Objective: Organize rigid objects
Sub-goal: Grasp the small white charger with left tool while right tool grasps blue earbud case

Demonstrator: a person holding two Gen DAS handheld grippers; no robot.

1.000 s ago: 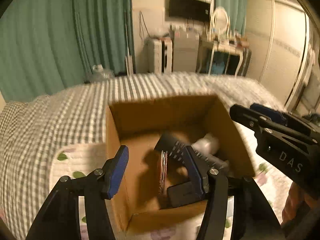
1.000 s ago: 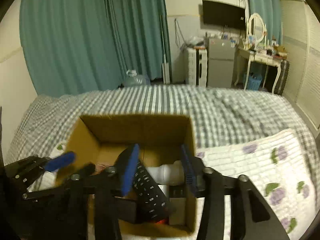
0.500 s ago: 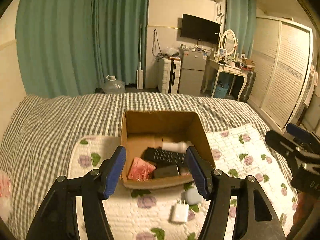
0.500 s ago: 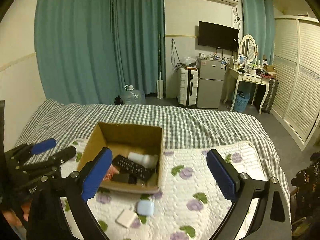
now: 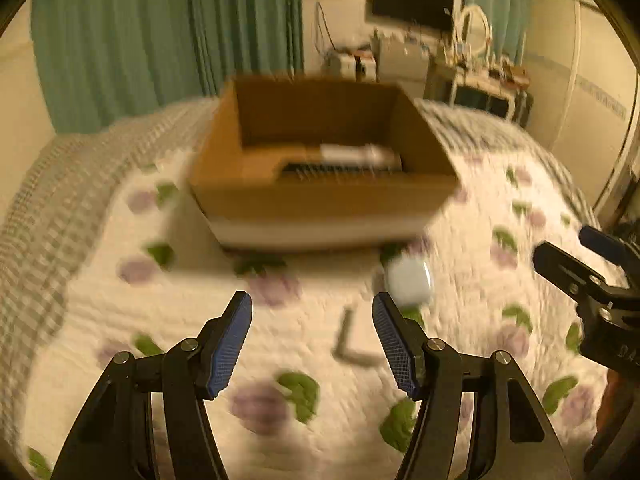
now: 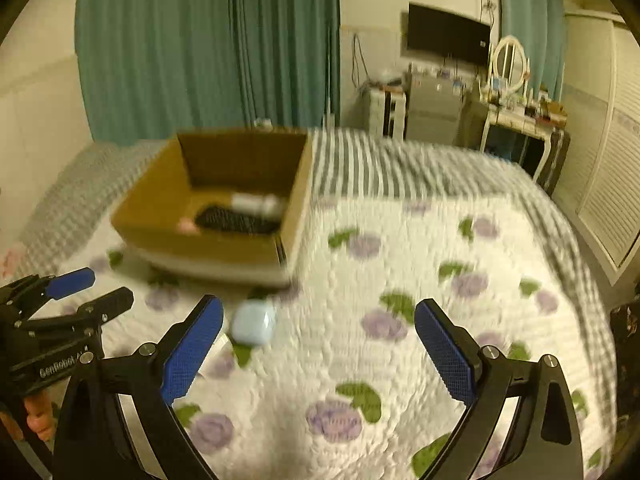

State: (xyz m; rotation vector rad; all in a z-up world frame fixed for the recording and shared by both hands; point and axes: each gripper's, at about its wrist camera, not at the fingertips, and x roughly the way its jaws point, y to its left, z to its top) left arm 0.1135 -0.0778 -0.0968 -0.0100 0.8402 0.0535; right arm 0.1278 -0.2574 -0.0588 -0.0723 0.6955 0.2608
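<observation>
A brown cardboard box (image 5: 320, 196) (image 6: 208, 248) stands on the flowered quilt and holds a black remote (image 6: 236, 220) and a white bottle (image 5: 356, 154). A pale blue case (image 5: 410, 282) (image 6: 254, 324) lies on the quilt in front of the box. A white charger (image 5: 362, 334) lies just below it, between my left fingers. My left gripper (image 5: 312, 340) is open and empty, low over the quilt. My right gripper (image 6: 320, 344) is wide open and empty, to the right of the case. Both views are blurred.
The bed has a grey checked cover (image 6: 400, 168) beyond the quilt. Green curtains (image 6: 200, 48), a television, a small fridge and a dressing table stand behind. White wardrobe doors (image 6: 612, 184) are on the right.
Both grippers have dropped from high above the bed to just over the quilt, close to the case and charger. The box now looks nearer and larger.
</observation>
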